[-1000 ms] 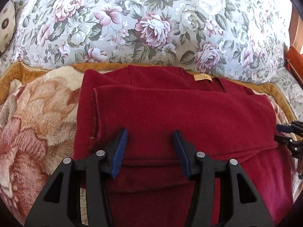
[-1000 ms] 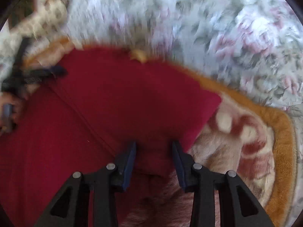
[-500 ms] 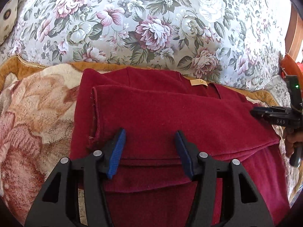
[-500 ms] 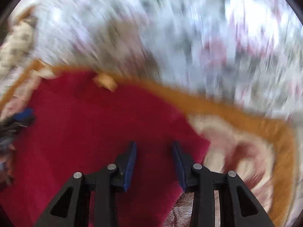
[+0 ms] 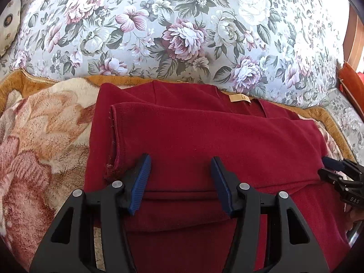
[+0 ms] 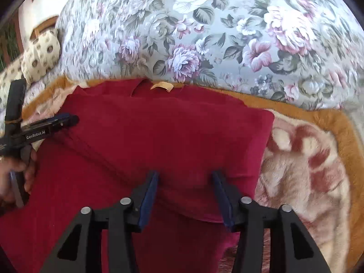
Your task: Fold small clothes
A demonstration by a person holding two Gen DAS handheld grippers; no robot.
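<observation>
With the red garment (image 5: 216, 141) lying half-folded across the middle of the frame on the plush blanket (image 5: 41, 141), both the left claw (image 5: 180, 182) and right claw (image 6: 184, 195) stand apart over it, so the loose folded-over sleeve could slip askew if dragged.

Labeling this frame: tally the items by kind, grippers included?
Dark red garment: 1
Tan neck label: 1
Plush floral blanket: 1
Floral cushion: 1
Spotted cream pillow: 1
Grippers, left gripper and right gripper: 2
Total: 7
</observation>
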